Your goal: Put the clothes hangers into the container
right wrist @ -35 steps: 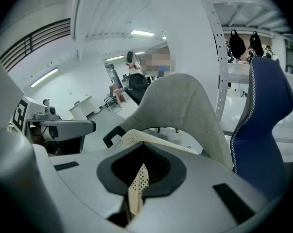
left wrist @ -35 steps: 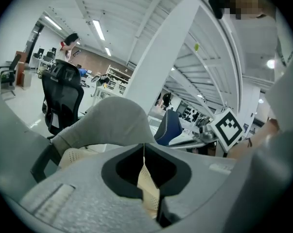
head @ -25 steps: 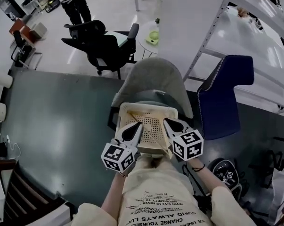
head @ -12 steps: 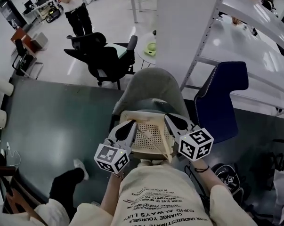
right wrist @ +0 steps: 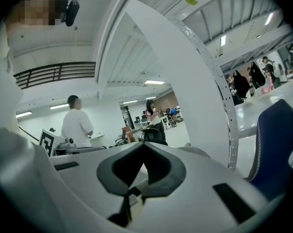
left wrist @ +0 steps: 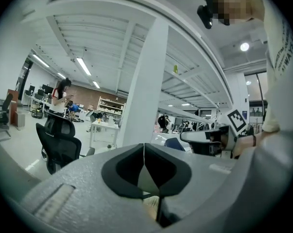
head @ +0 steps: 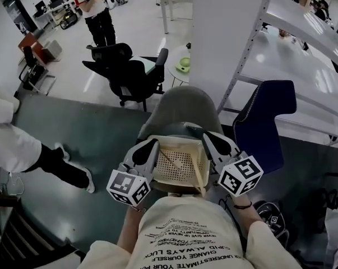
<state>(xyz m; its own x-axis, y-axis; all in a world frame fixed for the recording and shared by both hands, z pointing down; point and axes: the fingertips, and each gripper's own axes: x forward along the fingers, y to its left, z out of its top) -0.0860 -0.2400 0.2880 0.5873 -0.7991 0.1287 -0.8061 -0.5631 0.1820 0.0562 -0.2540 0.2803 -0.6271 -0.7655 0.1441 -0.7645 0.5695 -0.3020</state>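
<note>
A person's pale printed shirt [head: 183, 240] fills the bottom of the head view. Just ahead of it, two grippers hold a cream perforated basket [head: 177, 139] between them, in the air above a grey chair [head: 185, 102].

The left gripper [head: 151, 147] pinches the basket's left rim. In its own view the jaws are pressed together, with cream perforated plastic caught low between them. The right gripper [head: 209, 140] pinches the right rim, and its jaws are pressed together too, on a thin edge.

Inside the basket a thin pale rod [head: 167, 160] lies slantwise. It may be a hanger, but that cannot be told for sure. No other hangers show.

The basket looks light, thin and somewhat bendy. Its rim could flex or slip in so narrow a pinch, so a level hold on both opposite sides seems the safest. Hangers would likely be light and stiff, and their hooks could snag in the holes.

Right of the grey chair stands a blue chair [head: 264, 116]. Beyond are a black office chair [head: 126, 72] and a white rack [head: 253, 43]. Far off, a person [head: 98, 10] stands.
</note>
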